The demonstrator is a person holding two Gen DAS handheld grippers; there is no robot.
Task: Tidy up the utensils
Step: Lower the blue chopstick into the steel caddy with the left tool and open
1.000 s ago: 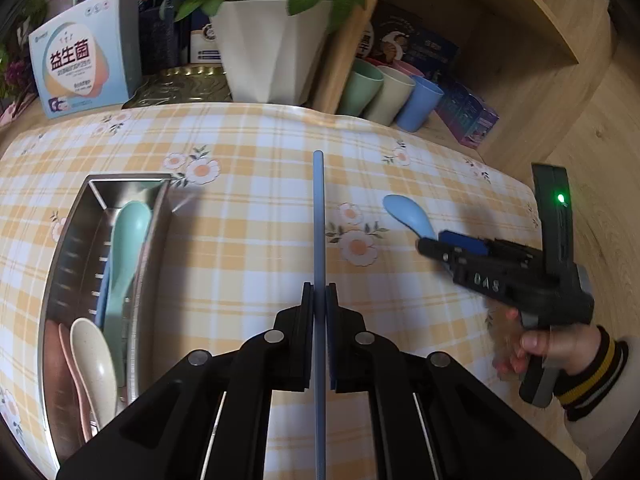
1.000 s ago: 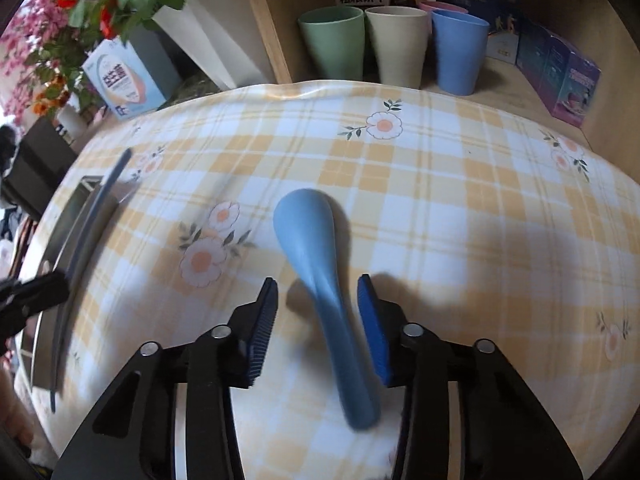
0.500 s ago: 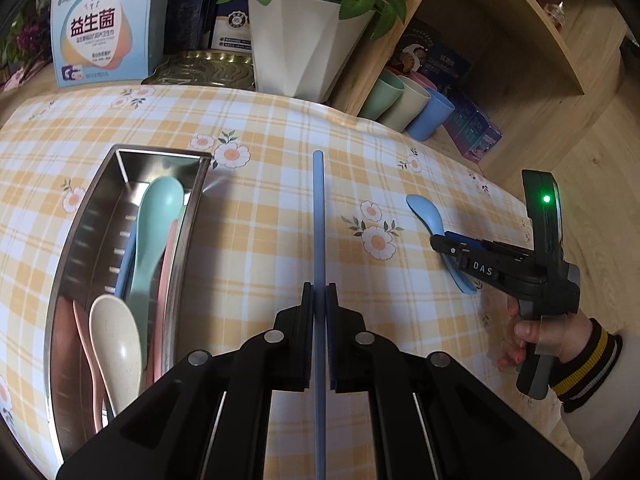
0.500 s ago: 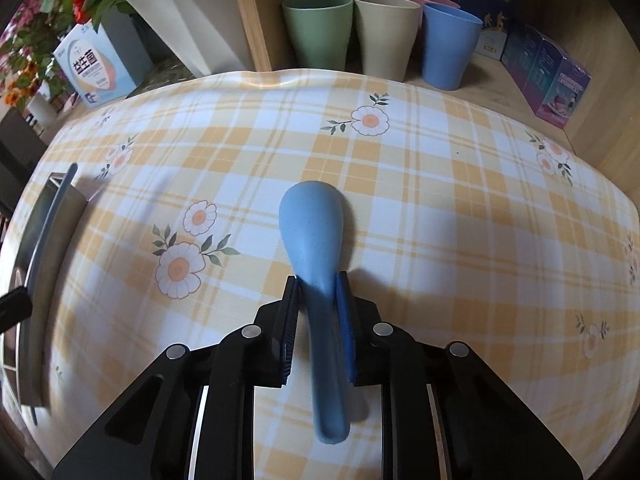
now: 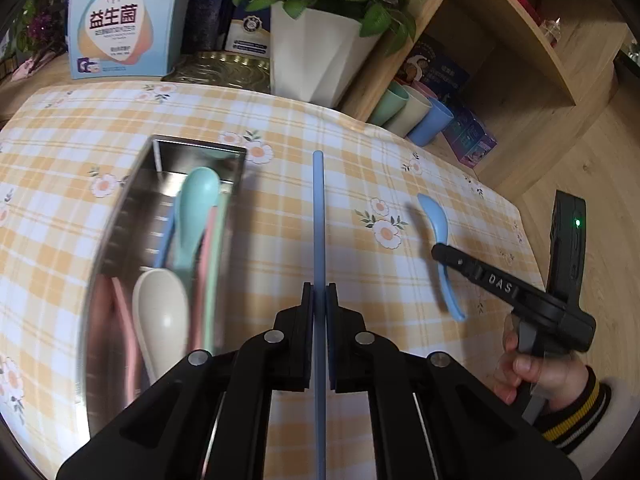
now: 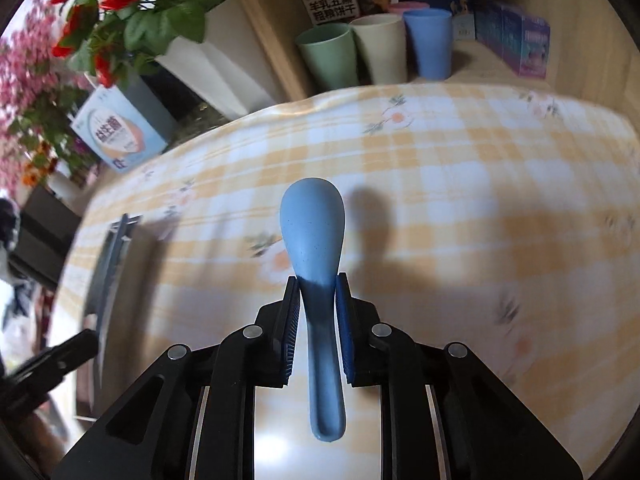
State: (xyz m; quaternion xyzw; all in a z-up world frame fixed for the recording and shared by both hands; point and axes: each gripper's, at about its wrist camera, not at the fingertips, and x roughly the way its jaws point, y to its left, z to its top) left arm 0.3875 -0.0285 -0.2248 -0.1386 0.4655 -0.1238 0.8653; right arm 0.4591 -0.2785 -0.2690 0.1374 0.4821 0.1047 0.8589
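Note:
My left gripper [image 5: 319,292] is shut on a thin blue chopstick [image 5: 319,208] that points away over the checked cloth. To its left lies a steel tray [image 5: 132,200] holding a mint spoon [image 5: 196,208], a beige spoon [image 5: 160,312] and pink and blue utensils. My right gripper [image 6: 318,284] is shut on the handle of a blue spoon [image 6: 312,220], bowl forward, held above the cloth with its shadow beside it. In the left wrist view the right gripper [image 5: 440,252] and its blue spoon [image 5: 436,220] hang at the right. The tray [image 6: 108,264] shows at the left of the right wrist view.
A white flower pot [image 5: 316,60] and a blue-white box [image 5: 120,20] stand behind the table. Green, beige and blue cups [image 5: 412,114] and purple boxes [image 5: 472,140] sit in a wooden shelf at the back right. A person's hand [image 5: 536,368] grips the right tool.
The right jaws closed on the blue spoon's handle and raised it off the cloth. The left gripper with its chopstick moved toward the tray, which now sits nearer the view's middle.

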